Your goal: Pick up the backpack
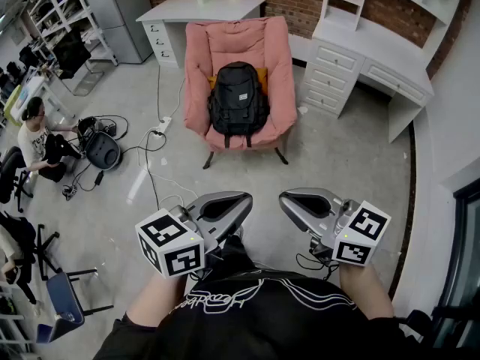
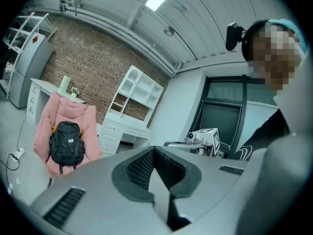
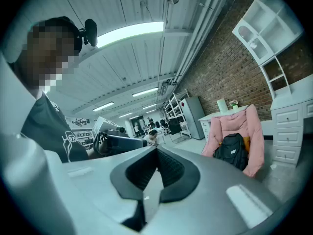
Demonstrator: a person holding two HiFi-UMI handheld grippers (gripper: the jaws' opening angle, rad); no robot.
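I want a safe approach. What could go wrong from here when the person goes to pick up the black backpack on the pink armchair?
1. A power strip and cables lie on the floor left of the path; a foot might catch them.
2. Both the left hand-held gripper and the right hand-held gripper are shut; unless they open, they may only push the backpack.

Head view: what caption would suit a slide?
Left gripper and right gripper, both shut, well short of black backpack on pink armchair.
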